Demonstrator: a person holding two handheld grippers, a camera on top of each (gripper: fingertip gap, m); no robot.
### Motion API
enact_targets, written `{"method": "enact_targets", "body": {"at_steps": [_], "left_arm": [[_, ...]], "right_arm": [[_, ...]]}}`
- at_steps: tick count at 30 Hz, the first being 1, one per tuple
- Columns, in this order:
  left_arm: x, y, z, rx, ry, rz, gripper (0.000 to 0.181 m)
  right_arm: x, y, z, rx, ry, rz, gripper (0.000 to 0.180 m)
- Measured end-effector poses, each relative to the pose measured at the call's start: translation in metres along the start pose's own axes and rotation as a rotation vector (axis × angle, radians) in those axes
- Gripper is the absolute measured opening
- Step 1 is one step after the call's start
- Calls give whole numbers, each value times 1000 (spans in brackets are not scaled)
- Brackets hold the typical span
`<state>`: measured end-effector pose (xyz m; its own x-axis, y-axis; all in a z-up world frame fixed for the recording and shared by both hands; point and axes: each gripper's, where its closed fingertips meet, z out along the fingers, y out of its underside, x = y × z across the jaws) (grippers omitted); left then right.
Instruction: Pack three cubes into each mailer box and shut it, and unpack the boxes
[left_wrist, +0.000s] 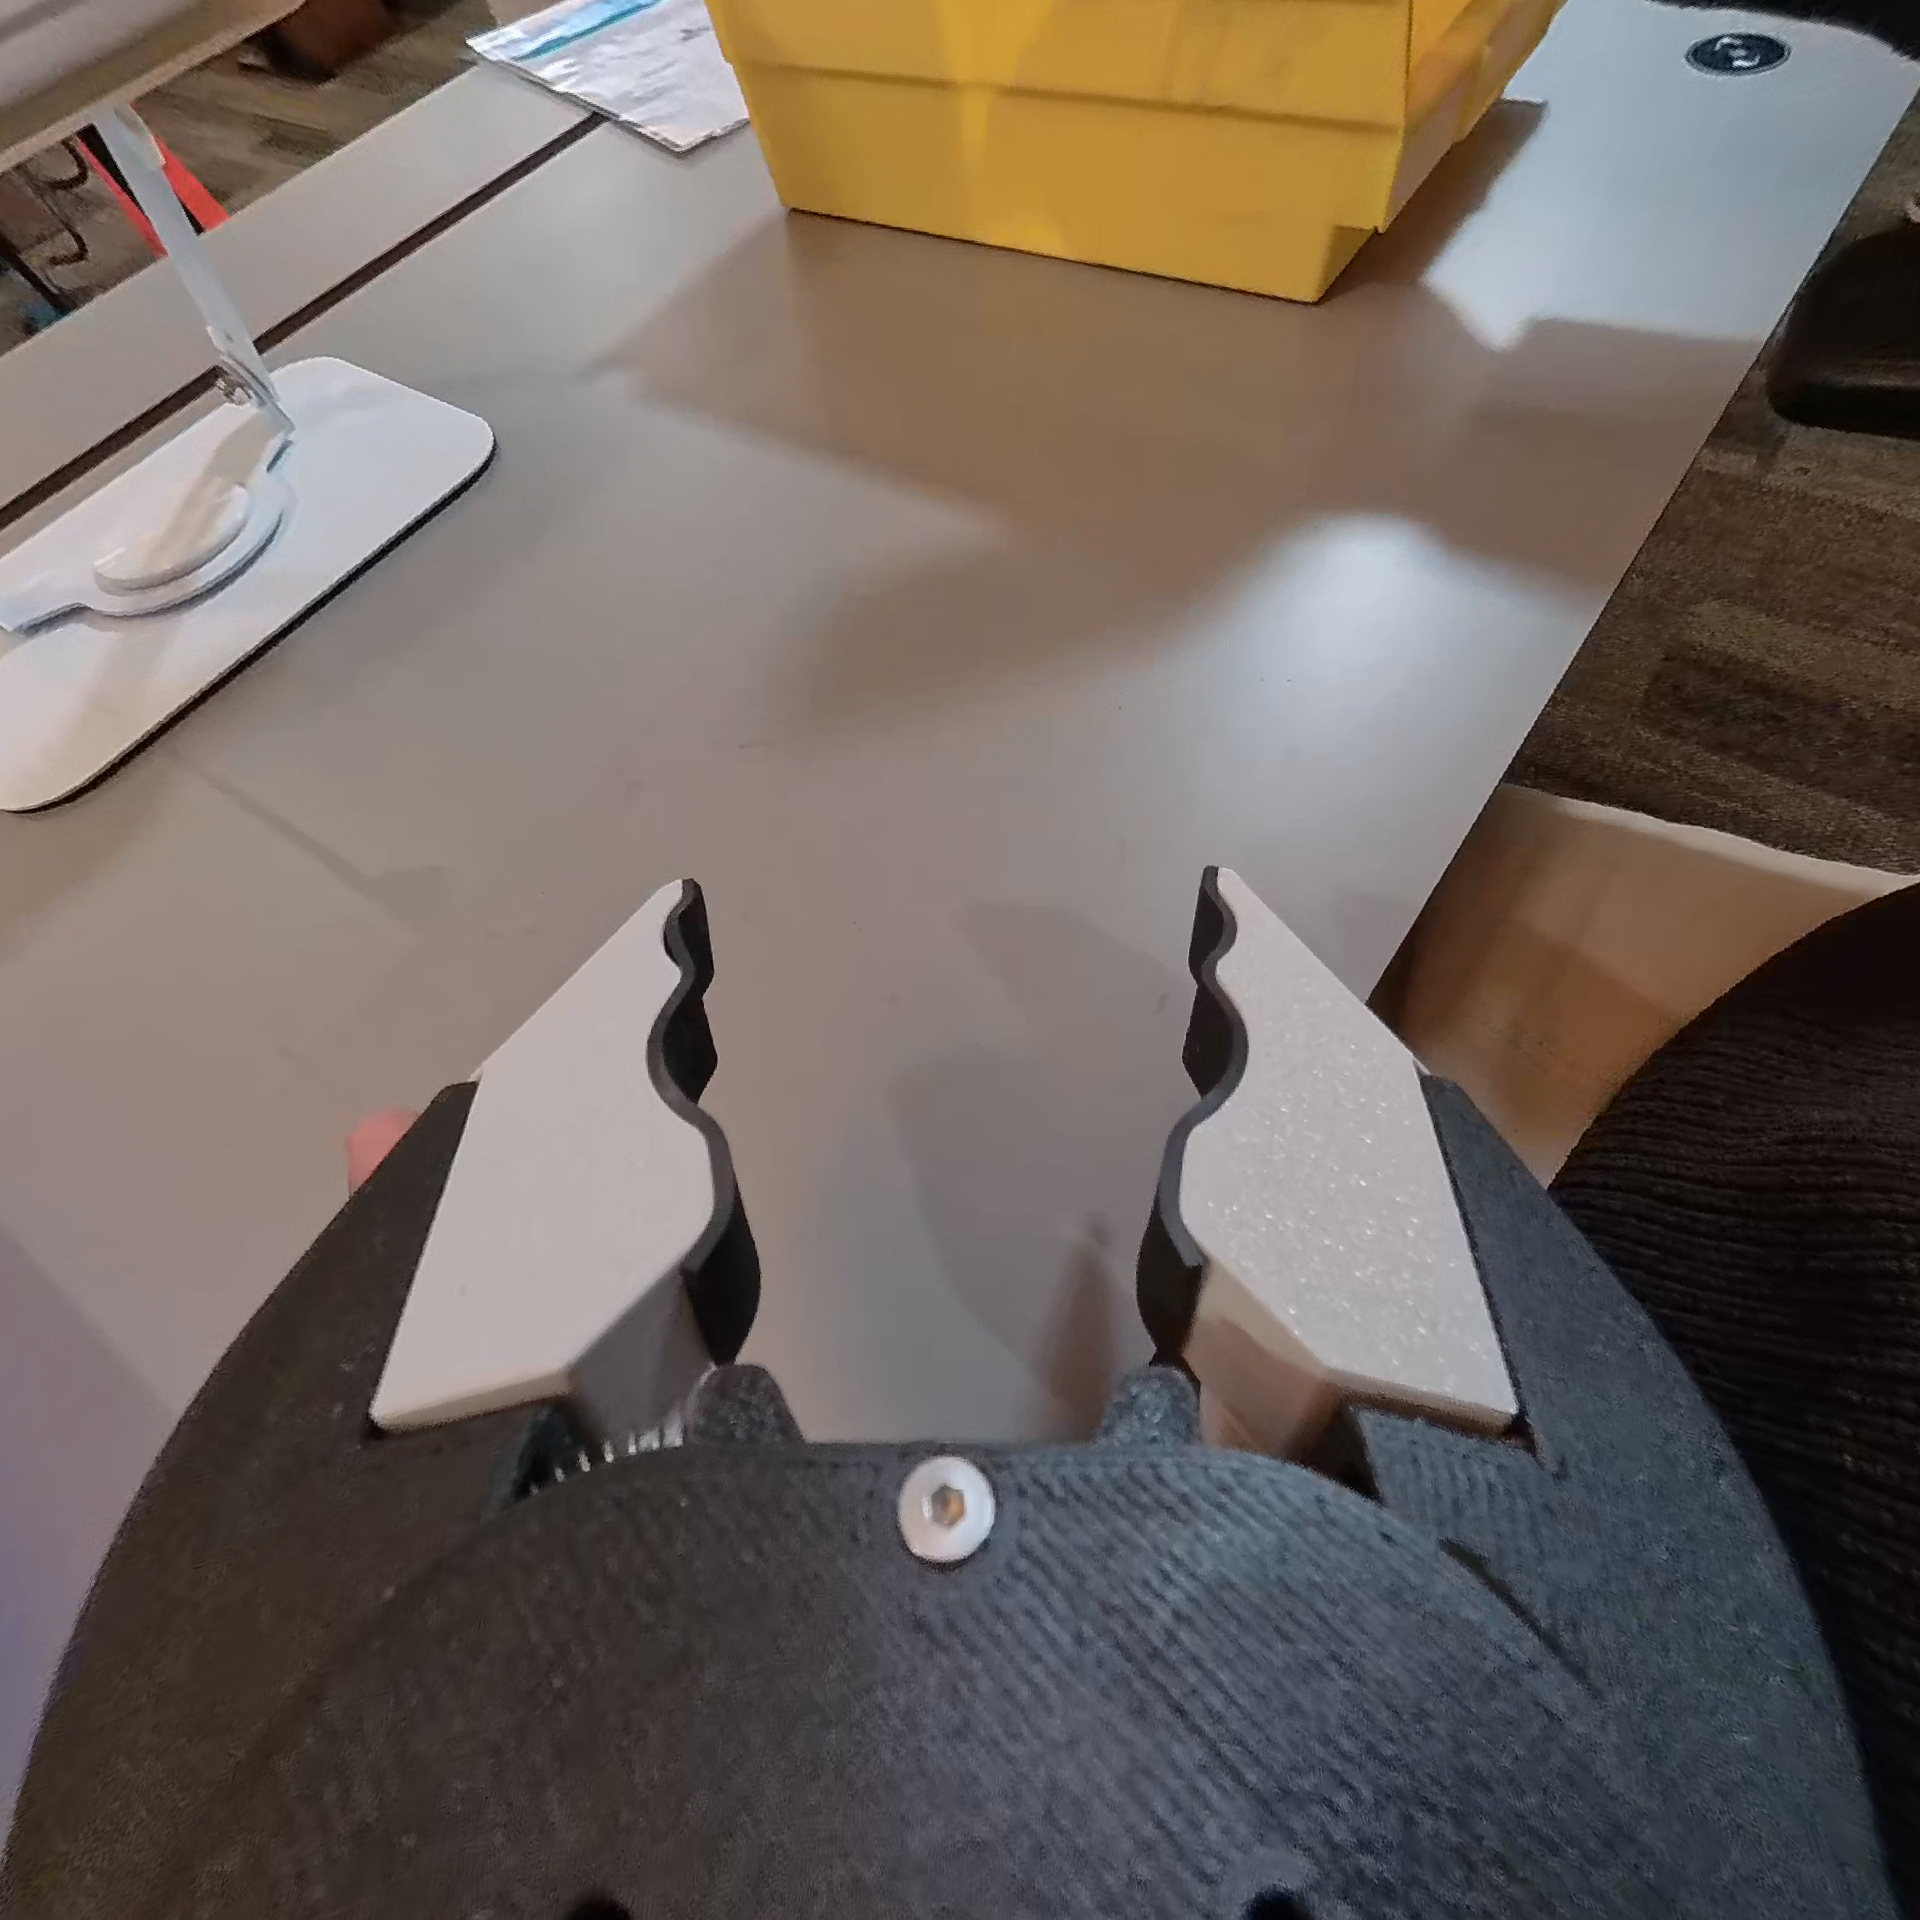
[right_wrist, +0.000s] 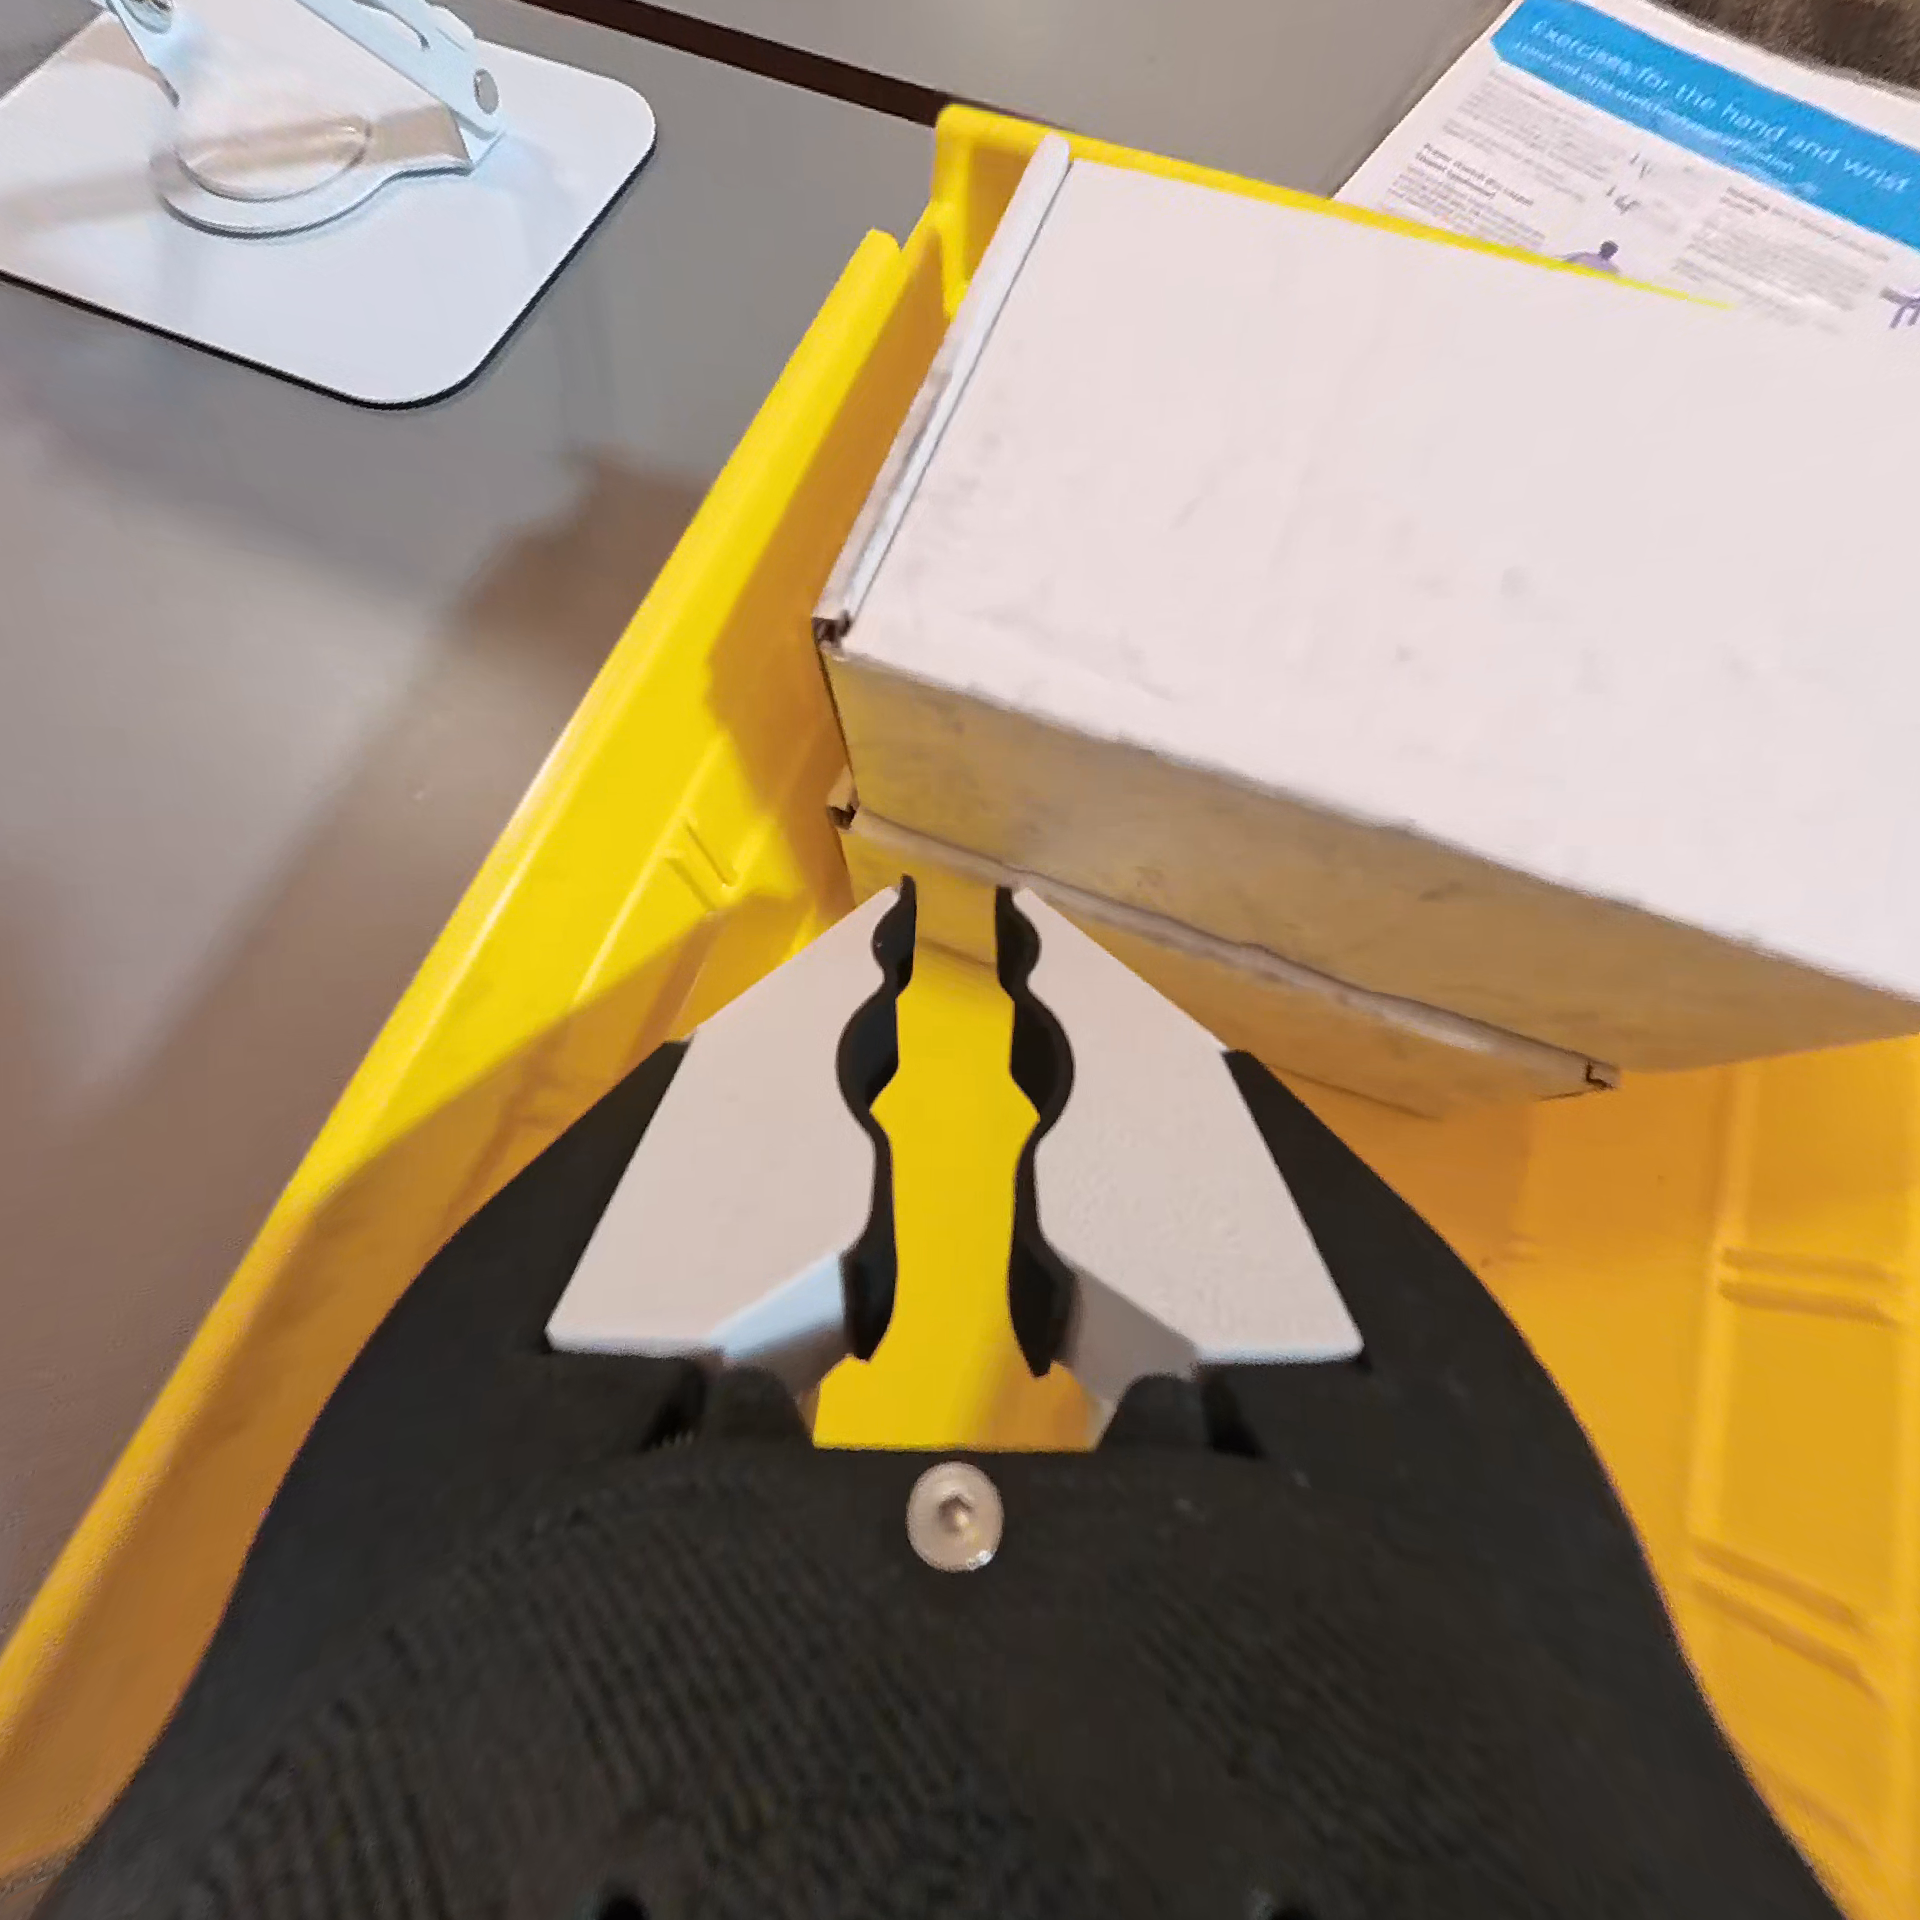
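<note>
White mailer box (right_wrist: 1351, 582) leans closed in the yellow bin (right_wrist: 665, 852), right claw (right_wrist: 954, 894) narrowed under its 6 o'clock edge, seemingly to lift it, while left claw (left_wrist: 951, 904) waits wide over the table (left_wrist: 935, 623).

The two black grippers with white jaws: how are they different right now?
The left gripper has its jaws spread wide, and the right gripper has them nearly together. The left gripper is over the bare grey-brown table, while the right gripper is inside the yellow plastic bin, at the edge of the closed white cardboard mailer box. Both look empty.
</note>
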<state>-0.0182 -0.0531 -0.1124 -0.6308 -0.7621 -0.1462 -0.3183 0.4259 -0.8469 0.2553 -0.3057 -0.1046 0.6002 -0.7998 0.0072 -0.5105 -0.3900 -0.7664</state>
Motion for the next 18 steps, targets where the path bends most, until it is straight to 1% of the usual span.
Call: {"method": "enact_targets", "body": {"at_steps": [2,5,8,10,12,15,16,17,18], "left_arm": [[0,1,1,0,3,-10,92],[1,2,2,0,20,-45,92],[2,2,4,8,34,-89,91],[0,0,5,29,35,-113,80],[-4,1,8,36,25,-122,76],[-10,0,14,32,17,-156,74],[-10,-2,15,35,26,-177,71],[-7,-5,16,40,59,-196,59],[-4,-9,18,50,87,-224,52]], "right_arm": [[-3,0,-7,-4,-7,11,19],[-4,-6,-25,35,10,33,22],[0,-19,-49,159,60,58,29],[2,-25,-61,254,50,106,41],[4,-25,-67,321,17,184,43],[1,-19,-75,389,-53,292,52],[0,-17,-80,413,-61,308,53],[0,-15,-85,430,-61,317,53],[-1,-12,-91,439,-56,318,53]]}}
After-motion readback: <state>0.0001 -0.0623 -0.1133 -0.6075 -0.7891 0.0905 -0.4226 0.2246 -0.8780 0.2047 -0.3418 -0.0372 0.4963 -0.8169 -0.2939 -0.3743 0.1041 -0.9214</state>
